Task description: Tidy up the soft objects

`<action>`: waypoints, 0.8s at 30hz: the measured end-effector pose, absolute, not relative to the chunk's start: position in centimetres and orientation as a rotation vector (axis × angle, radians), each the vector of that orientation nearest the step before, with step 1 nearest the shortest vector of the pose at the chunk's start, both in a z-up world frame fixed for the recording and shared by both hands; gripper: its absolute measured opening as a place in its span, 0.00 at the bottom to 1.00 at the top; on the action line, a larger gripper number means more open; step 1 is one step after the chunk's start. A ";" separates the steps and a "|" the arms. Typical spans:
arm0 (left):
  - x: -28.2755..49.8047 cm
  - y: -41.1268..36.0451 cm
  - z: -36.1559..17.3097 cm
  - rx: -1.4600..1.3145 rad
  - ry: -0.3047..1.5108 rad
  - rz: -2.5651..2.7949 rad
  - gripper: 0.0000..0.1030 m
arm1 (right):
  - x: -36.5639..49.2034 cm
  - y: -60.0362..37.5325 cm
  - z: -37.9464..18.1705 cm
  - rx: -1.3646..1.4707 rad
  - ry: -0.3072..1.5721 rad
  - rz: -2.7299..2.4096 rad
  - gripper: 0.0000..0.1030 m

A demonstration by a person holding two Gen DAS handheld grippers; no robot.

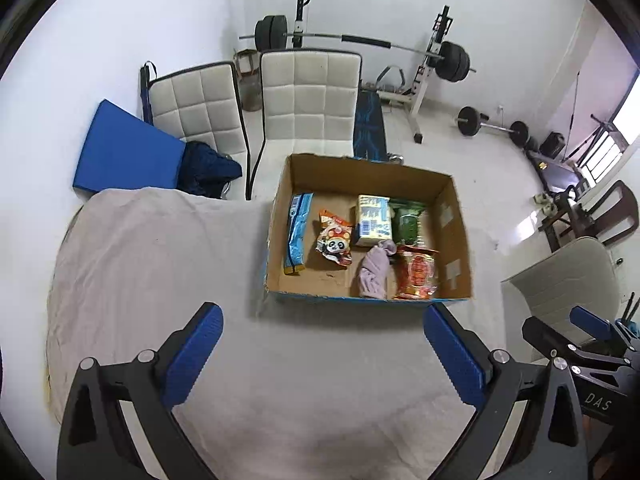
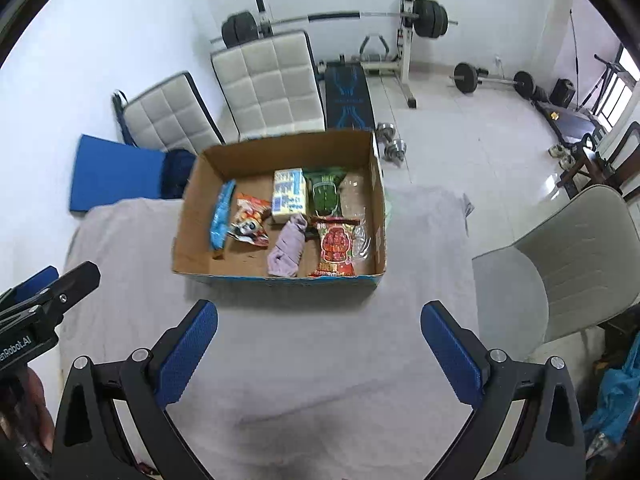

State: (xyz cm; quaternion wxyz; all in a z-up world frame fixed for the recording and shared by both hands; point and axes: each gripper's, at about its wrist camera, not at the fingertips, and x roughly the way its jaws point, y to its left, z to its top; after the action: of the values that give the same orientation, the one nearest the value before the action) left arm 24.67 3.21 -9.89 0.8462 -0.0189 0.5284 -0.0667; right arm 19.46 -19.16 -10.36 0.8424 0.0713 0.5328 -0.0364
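I hold my left gripper back from the cardboard box, spread wide with nothing between its blue pads, and I judge that leaves it free to reach in. Inside the box, from the left, lie a long blue packet, a panda snack bag, a pale yellow pack with a lilac cloth bunched in front of it, then a green bag and a red packet nearest the right wall. They lie side by side, which reads to me as sorting largely done. My right gripper is just as wide apart and empty, hovering short of the box. Everything rests on a wrinkled grey cloth covering the surface. Beyond stand two quilted white chairs, a barbell rack and a tiled floor.
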 end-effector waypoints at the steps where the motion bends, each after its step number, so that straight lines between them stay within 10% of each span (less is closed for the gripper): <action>1: 24.1 3.2 -9.1 -0.041 1.104 -0.151 1.00 | 18.7 -19.2 -9.5 0.151 1.111 -0.075 1.00; 24: 15.5 2.9 -1.3 -0.032 1.027 -0.165 1.00 | 6.6 -17.2 0.7 0.081 1.023 -0.111 1.00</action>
State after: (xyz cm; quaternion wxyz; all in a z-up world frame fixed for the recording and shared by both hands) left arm 15.49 2.89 -1.29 0.8676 -0.0154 0.4908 -0.0786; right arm 6.63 -17.24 0.71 0.8698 0.0387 0.4891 -0.0533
